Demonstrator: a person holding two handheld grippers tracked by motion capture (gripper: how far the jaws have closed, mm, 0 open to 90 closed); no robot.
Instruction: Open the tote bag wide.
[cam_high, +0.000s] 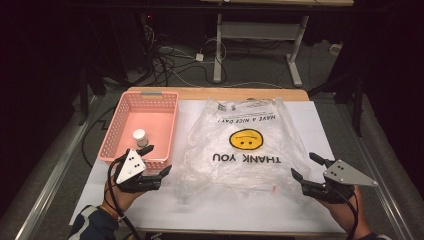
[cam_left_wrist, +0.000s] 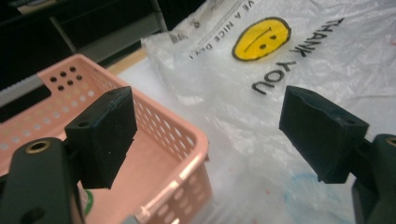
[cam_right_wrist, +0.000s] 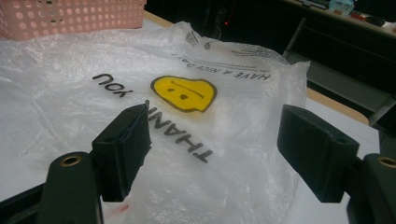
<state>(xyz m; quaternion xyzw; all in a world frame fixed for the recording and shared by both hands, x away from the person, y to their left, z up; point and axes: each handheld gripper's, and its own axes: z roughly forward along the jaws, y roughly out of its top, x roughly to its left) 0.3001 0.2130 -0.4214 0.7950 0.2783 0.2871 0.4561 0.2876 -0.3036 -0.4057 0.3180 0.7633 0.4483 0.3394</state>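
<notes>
- High view: a clear plastic bag (cam_high: 245, 147) with a yellow smiley face and "THANK YOU" print lies flat and crumpled on the white table cover (cam_high: 310, 210), mouth end toward the person as far as I can tell. A pink basket (cam_high: 125, 107) stands just left of the bag, and a small white-capped jar (cam_high: 140, 136) sits inside it. The left gripper (cam_high: 159, 160) hovers at the basket's near right corner, between basket and bag, jaws apart with nothing between them. The right gripper (cam_high: 304, 166) hangs at the bag's near right edge, jaws also spread and empty.
- Left gripper view: both black jaws stand wide. The basket's corner (cam_left_wrist: 198, 140) lies under the left-hand jaw and the bag's film (cam_left_wrist: 261, 135) under the right-hand one. No contact with either is visible.
- Right gripper view: jaws released, pointing over the bag (cam_right_wrist: 196, 140) from its edge. The basket (cam_right_wrist: 70, 16) is at the far left. The plastic is untouched.
- Progress, my reading: the work looks like bagging the jar. Nothing is done yet, since the bag is unopened and ungripped and the jar is in the basket. Left to do: pinch and open the bag's mouth, fetch the jar, place it inside.
</notes>
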